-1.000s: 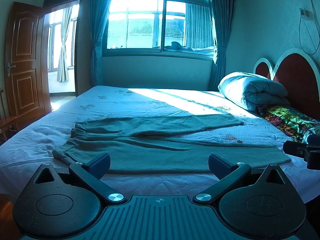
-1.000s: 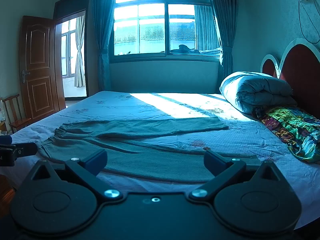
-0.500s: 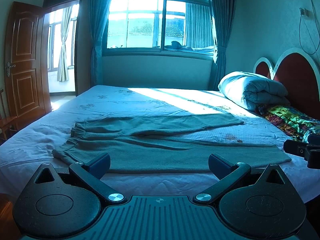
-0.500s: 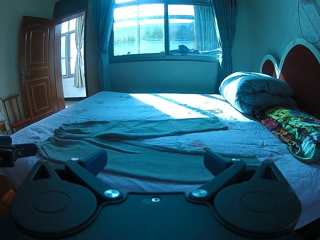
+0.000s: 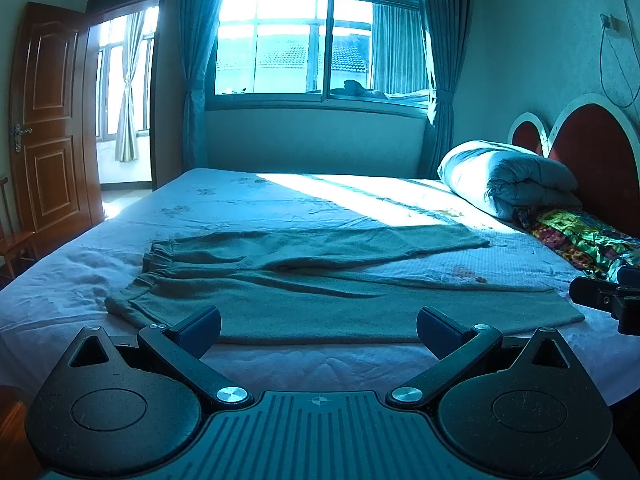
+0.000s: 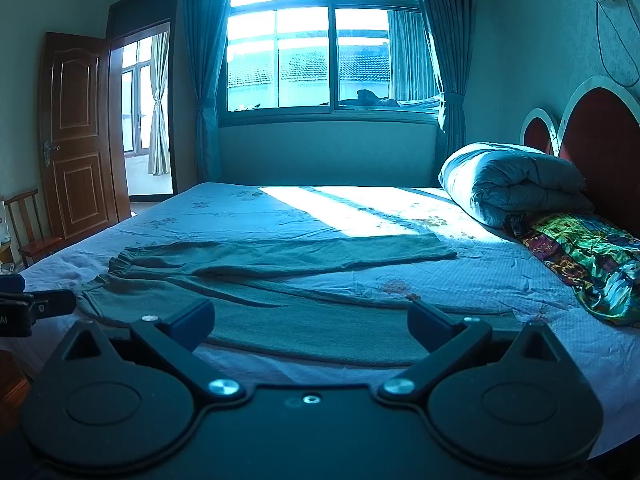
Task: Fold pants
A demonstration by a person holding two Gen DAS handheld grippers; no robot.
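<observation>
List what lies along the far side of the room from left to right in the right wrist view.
Wooden chair → brown door → open doorway → window → rolled duvet → red headboard.

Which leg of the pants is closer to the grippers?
The wide leg lying along the bed's near edge, just beyond the open left gripper. The other leg stretches farther back, toward the sunlit patch.

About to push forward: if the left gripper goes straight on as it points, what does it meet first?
Probably the near leg of the pants on the bed; the left gripper is open and aimed there, though depth is unclear.
</observation>
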